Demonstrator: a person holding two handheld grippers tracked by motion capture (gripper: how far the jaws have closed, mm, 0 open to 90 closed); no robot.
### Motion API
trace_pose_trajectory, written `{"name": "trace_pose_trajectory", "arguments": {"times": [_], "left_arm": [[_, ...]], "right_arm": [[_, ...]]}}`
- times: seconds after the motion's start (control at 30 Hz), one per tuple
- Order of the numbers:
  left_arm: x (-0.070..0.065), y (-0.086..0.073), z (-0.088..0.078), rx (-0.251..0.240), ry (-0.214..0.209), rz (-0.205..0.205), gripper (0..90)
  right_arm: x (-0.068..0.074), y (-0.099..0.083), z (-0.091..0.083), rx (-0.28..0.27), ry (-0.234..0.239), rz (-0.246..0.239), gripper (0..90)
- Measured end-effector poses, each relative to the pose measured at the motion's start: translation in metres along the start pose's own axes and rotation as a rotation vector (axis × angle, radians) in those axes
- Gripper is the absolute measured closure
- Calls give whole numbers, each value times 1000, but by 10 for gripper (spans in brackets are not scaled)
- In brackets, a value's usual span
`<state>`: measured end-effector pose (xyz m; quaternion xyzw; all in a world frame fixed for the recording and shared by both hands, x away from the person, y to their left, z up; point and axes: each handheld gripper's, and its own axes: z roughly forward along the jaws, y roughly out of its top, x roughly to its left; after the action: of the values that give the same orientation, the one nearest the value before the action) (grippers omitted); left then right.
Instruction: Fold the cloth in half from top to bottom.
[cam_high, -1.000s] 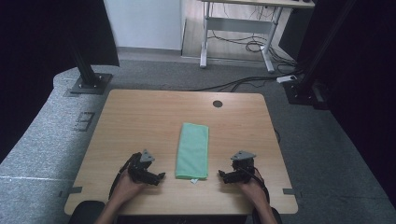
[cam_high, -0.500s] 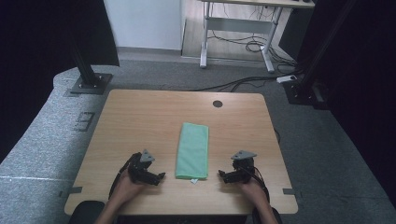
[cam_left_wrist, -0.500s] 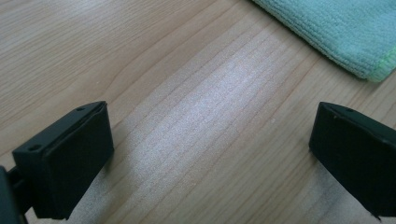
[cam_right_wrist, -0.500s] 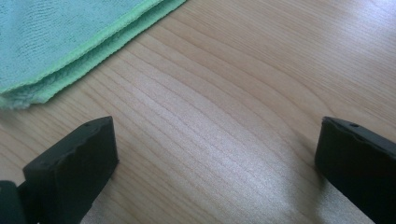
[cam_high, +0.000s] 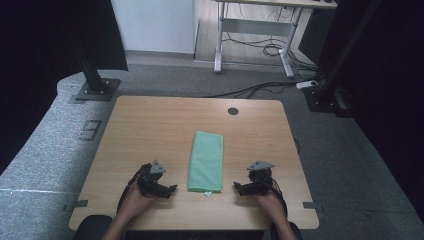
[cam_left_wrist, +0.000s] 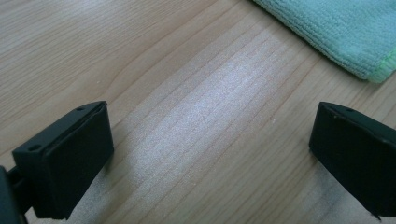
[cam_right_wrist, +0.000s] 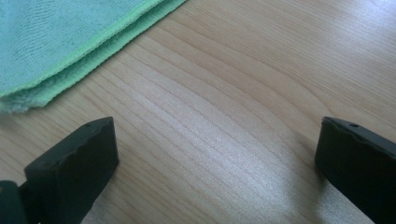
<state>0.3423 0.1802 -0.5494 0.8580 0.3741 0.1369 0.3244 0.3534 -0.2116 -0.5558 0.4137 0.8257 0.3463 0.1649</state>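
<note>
Left side: the left gripper (cam_high: 159, 186) rests low on the wooden table (cam_high: 150, 125) near its front edge, held in the person's left hand (cam_high: 134, 199). Its jaws stand wide apart with bare wood grain between them and nothing gripped. It points inward toward the folded green microfibre cloth (cam_high: 206, 161); in the left gripper view the near corner of that cloth (cam_left_wrist: 345, 32) lies ahead of the jaws and off to one side, apart from both. This placement reads as a ready stance, jaws spread in advance so a corner can be taken without further adjustment.

Centre: the cloth lies flat as a long narrow rectangle, running away from the person, its near short edge close to the front of the table and midway between the two grippers. A small white tag (cam_high: 208, 193) shows at the near edge, probably a care label, though it is too small to confirm. The layered hem in the right gripper view indicates at least one fold.

Right side: the right gripper (cam_high: 243, 187) mirrors the left, held in the right hand (cam_high: 269, 200), jaws likewise spread and empty. The cloth's edge (cam_right_wrist: 70, 51) sits just beyond them, untouched. The symmetrical flanking suggests a two-handed pick at the near corners is intended.
</note>
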Motion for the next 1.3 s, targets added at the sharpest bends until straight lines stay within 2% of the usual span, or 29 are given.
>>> {"name": "trace_pose_trajectory", "arguments": {"times": [0.1, 0.2, 0.37, 0.53, 0.7, 0.97, 1.0, 1.3], "left_arm": [[0, 0, 0, 1, 1, 0, 0], [0, 0, 0, 1, 2, -1, 0], [0, 1, 1, 1, 7, -5, 0], [-1, 2, 2, 0, 5, -6, 0], [-1, 3, 3, 0, 3, -2, 0], [-1, 4, 4, -1, -1, 0, 0], [-1, 5, 4, -2, -1, 1, 0], [-1, 5, 5, 0, -3, 5, 0]], "right_arm": [[1, 4, 2, 0, 12, 3, 1], [5, 13, 5, -21, 23, 11, 2], [12, 40, 14, -58, 17, -2, 3], [23, 69, 32, -62, 50, -20, 13], [38, 87, 52, -46, 64, -45, 13], [52, 87, 76, 34, 38, -97, 12], [53, 85, 77, 28, 37, -86, 14], [53, 75, 68, 37, 53, -65, 27]]}}
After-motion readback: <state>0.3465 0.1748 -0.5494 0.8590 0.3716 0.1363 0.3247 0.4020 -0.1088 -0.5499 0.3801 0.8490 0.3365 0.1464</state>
